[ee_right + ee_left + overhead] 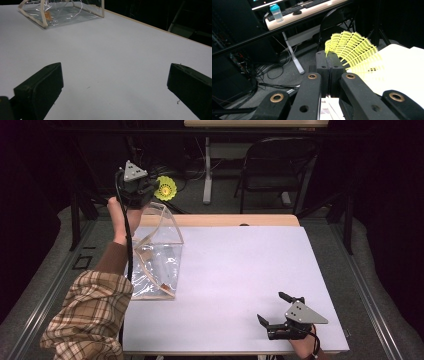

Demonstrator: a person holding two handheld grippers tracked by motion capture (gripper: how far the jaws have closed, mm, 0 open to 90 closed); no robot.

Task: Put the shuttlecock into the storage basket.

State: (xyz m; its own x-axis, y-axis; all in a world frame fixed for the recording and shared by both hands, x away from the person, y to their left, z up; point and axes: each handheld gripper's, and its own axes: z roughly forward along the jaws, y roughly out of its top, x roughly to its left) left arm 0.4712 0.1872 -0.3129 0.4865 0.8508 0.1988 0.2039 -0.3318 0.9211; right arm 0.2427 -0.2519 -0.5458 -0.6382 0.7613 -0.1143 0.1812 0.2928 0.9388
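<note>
Pinching the edge of a yellow plastic shuttlecock (166, 188), the left gripper (145, 190) is held up in the air beyond the far left corner of the tabletop (240, 270), its grey three-cornered plate on top and its black cable trailing down along the person's forearm and plaid sleeve (90, 315). In the left gripper view its jaws are pressed together with the mesh skirt of the shuttlecock (354, 50) caught between the pads, the yellow net fanning out to the right above the pale table edge. Just below the raised gripper, a clear plastic pouch (157, 257) with cream piping stands open at the left edge of the tabletop, its mouth rising toward the far edge and its base lying flat on the white surface. The shuttlecock is above and slightly beyond the pouch's top rim, not touching it. Near the front right corner of the tabletop the right gripper (280, 310) rests low over the surface with its jaws spread wide and nothing between them; in the right gripper view the pouch (62, 12) lies well apart from it across the bare white surface.
</note>
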